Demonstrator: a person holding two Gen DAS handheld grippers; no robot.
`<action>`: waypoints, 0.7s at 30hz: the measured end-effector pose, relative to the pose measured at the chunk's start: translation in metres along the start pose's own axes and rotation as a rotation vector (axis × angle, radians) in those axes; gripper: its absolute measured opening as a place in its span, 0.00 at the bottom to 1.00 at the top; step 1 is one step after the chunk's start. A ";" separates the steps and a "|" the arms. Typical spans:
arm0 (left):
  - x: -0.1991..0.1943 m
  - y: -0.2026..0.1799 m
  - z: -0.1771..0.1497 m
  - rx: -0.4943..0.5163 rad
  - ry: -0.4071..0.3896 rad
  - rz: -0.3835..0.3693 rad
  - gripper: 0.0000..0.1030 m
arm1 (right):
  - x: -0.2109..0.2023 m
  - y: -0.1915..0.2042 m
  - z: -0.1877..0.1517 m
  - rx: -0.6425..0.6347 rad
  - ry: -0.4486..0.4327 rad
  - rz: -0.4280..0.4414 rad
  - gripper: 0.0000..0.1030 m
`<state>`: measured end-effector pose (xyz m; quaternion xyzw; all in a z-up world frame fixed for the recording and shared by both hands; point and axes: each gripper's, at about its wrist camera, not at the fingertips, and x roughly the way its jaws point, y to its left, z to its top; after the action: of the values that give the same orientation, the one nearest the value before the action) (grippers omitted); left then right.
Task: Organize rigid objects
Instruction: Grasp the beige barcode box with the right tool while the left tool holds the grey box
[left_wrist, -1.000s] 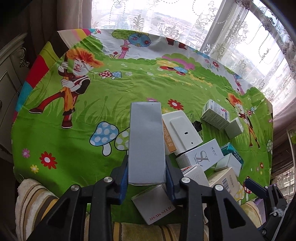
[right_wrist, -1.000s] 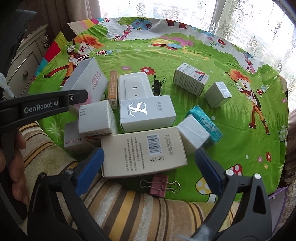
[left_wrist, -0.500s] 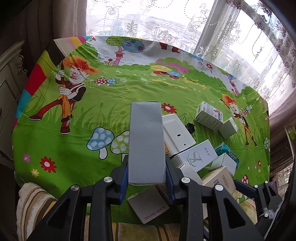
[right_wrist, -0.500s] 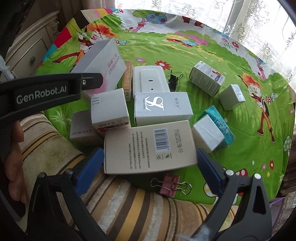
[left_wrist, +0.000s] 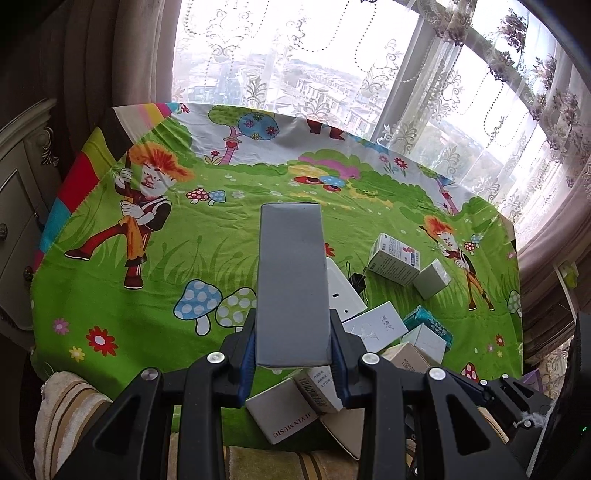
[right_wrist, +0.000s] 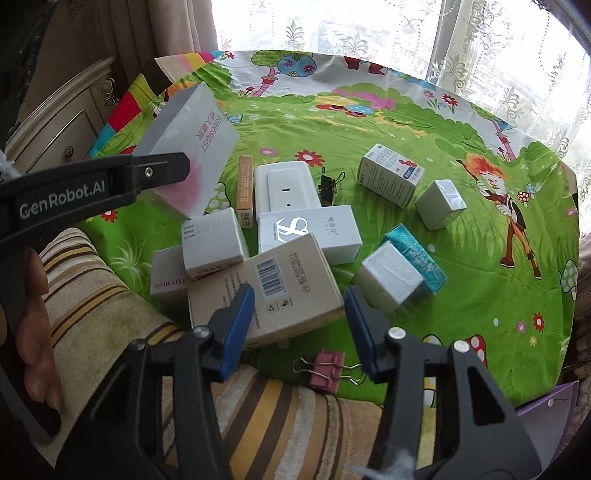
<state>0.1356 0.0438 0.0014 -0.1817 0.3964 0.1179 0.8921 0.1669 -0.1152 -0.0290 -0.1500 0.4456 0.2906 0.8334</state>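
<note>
My left gripper (left_wrist: 293, 343) is shut on a long grey-white box (left_wrist: 291, 288) and holds it in the air above the green cartoon tablecloth (left_wrist: 147, 295). The right wrist view shows the same box (right_wrist: 192, 147), printed pink, in the left gripper (right_wrist: 162, 171) at upper left. My right gripper (right_wrist: 299, 325) is closing on a beige barcode box (right_wrist: 280, 288) at the near table edge. Both blue pads touch this box, which sits skewed between them with one end raised onto its neighbours.
Several boxes crowd around: a white logo box (right_wrist: 308, 229), a flat white device (right_wrist: 286, 184), a narrow orange box (right_wrist: 245, 188), a teal box (right_wrist: 417, 254), a medicine box (right_wrist: 391, 173). A pink binder clip (right_wrist: 327, 371) lies by a striped towel (right_wrist: 110, 314). A hand (right_wrist: 33, 332) grips the left handle.
The right jaws have closed in from wide open onto the beige box, which has turned and tilted. The left gripper has risen a little with its box.
</note>
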 end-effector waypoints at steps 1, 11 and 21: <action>-0.002 0.000 0.000 -0.001 -0.006 -0.005 0.34 | -0.002 -0.007 0.000 0.032 -0.007 0.027 0.53; 0.001 0.010 0.000 -0.053 0.004 -0.022 0.34 | -0.004 -0.032 -0.003 0.164 -0.013 0.116 0.90; 0.004 0.014 0.000 -0.069 0.011 -0.031 0.34 | 0.016 0.015 0.002 -0.117 0.104 0.099 0.95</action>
<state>0.1330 0.0564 -0.0046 -0.2189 0.3941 0.1167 0.8850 0.1665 -0.0968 -0.0411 -0.1911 0.4773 0.3487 0.7837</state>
